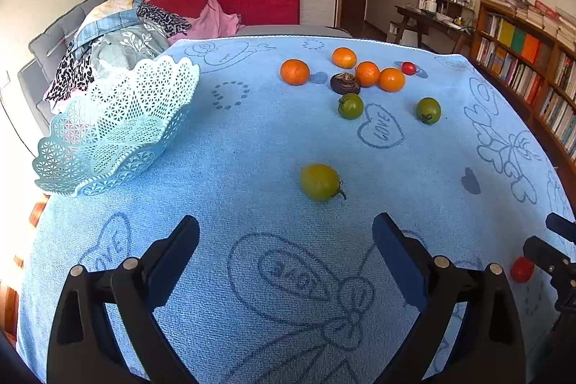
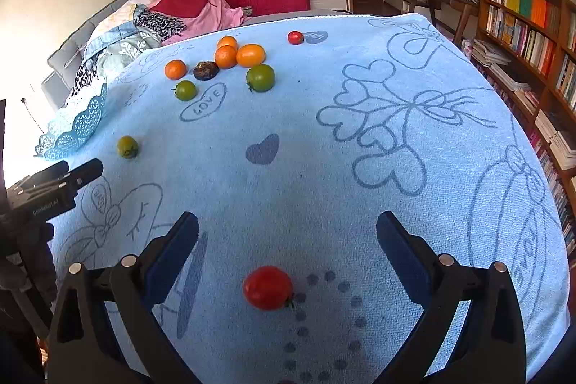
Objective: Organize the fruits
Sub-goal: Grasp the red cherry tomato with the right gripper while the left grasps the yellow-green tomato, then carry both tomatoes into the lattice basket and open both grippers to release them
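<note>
On the blue towel lie several oranges (image 1: 366,73), two dark green tomatoes (image 1: 350,106), a brown fruit (image 1: 345,83) and a small red tomato (image 1: 408,68) at the far side. A yellow-green tomato (image 1: 320,182) rests just ahead of my left gripper (image 1: 286,231), which is open and empty. A red tomato (image 2: 268,287) sits between the fingers of my right gripper (image 2: 288,231), which is open and not touching it. The lacy blue basket (image 1: 118,128) stands empty at the towel's left edge. The left gripper (image 2: 57,184) shows at the left of the right wrist view.
The towel (image 1: 252,139) covers a table with edges close at left and far side. A sofa piled with clothes (image 1: 118,24) is behind the basket. Bookshelves (image 1: 522,67) line the right wall. The right gripper's body (image 1: 550,258) is at the left view's right edge.
</note>
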Action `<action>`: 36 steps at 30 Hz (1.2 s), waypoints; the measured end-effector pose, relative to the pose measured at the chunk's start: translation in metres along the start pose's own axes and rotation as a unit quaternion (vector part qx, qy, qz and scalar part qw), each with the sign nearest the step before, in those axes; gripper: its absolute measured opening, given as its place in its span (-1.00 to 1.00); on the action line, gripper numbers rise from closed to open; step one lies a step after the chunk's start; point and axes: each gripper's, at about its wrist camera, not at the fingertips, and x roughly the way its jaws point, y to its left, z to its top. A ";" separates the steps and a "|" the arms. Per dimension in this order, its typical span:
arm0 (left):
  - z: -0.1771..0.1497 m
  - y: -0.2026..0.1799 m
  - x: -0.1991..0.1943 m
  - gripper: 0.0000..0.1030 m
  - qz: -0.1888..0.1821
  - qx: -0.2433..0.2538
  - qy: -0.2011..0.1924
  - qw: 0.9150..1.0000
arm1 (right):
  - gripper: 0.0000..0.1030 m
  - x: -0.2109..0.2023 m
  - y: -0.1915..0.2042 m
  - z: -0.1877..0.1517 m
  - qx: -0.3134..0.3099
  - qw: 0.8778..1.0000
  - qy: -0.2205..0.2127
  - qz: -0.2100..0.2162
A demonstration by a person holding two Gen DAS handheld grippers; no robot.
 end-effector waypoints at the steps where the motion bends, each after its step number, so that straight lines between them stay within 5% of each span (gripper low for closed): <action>1: 0.000 -0.001 0.001 0.84 -0.001 0.002 0.001 1.000 | 0.95 -0.001 0.001 -0.004 -0.004 1.000 0.003 -0.001; 4: -0.003 -0.003 0.004 0.84 -0.004 0.005 0.008 1.000 | 0.87 -0.003 0.002 -0.012 -0.013 1.000 0.012 0.001; 12: -0.007 -0.006 0.007 0.81 -0.006 0.011 0.015 1.000 | 0.16 0.006 0.011 -0.021 -0.037 0.998 0.041 0.007; 18: 0.003 -0.003 0.023 0.51 -0.015 -0.001 0.044 0.999 | -0.39 0.008 0.015 -0.024 -0.048 0.998 0.045 -0.004; 27: 0.020 -0.004 0.043 0.25 -0.025 -0.003 0.053 0.998 | -0.43 0.007 0.012 -0.018 -0.035 0.998 0.042 0.005; 36: 0.026 -0.007 0.053 -0.26 -0.051 -0.003 0.054 0.997 | -0.43 0.010 0.020 -0.007 -0.030 0.999 0.036 0.024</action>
